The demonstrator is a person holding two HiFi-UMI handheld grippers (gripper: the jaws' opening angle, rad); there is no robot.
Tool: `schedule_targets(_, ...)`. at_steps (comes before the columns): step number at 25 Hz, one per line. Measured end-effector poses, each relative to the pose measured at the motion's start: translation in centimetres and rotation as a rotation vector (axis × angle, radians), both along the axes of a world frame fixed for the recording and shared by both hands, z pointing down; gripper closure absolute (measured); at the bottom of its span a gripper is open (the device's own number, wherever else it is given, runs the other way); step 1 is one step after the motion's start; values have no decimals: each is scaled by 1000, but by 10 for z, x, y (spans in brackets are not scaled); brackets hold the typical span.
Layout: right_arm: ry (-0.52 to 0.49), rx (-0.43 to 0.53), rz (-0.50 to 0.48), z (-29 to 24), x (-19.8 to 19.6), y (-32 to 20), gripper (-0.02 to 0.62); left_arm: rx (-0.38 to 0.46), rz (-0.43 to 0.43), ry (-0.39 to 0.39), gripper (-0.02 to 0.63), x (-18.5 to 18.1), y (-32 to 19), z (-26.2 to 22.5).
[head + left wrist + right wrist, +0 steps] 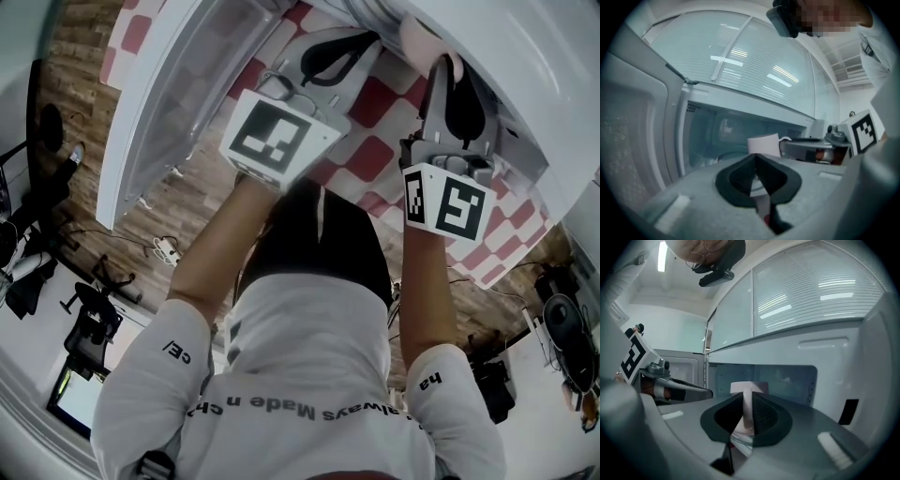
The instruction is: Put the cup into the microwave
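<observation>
Black pads of right gripper clenched on the wall of the pale cup, a strip of that wall pinched between them. Cup upright, at 1 o'clock in head view, held at the mouth of the microwave, not yet set down. Left gripper just beside at 9 o'clock of the right one, jaws closed together on nothing, idle. Beyond the cup: open cavity, grey back wall, vent holes at its upper left. Door open wide at 10 o'clock in head view. Probably mid-insertion. To do it well: keep cup level, push straight in, lower till base sits flat near cavity middle, only then unclench. Keep handle off the side wall and left gripper out of the door's path. Writing: "always Made" readable upside down across white shirt, "ha" on one sleeve, rest cut off. No brand seen on microwave
</observation>
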State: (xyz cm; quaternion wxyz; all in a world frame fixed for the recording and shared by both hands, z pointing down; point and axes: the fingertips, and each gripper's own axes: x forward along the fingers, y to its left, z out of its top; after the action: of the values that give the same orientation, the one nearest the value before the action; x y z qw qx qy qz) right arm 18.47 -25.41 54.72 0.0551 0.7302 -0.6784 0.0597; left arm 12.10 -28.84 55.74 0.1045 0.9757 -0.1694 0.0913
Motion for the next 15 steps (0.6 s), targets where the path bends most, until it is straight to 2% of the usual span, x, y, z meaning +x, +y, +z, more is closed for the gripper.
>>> schedule_targets(15, 18, 22, 9, 12, 7, -22, 554, 9, -15, 0, 603, 14, -15, 15)
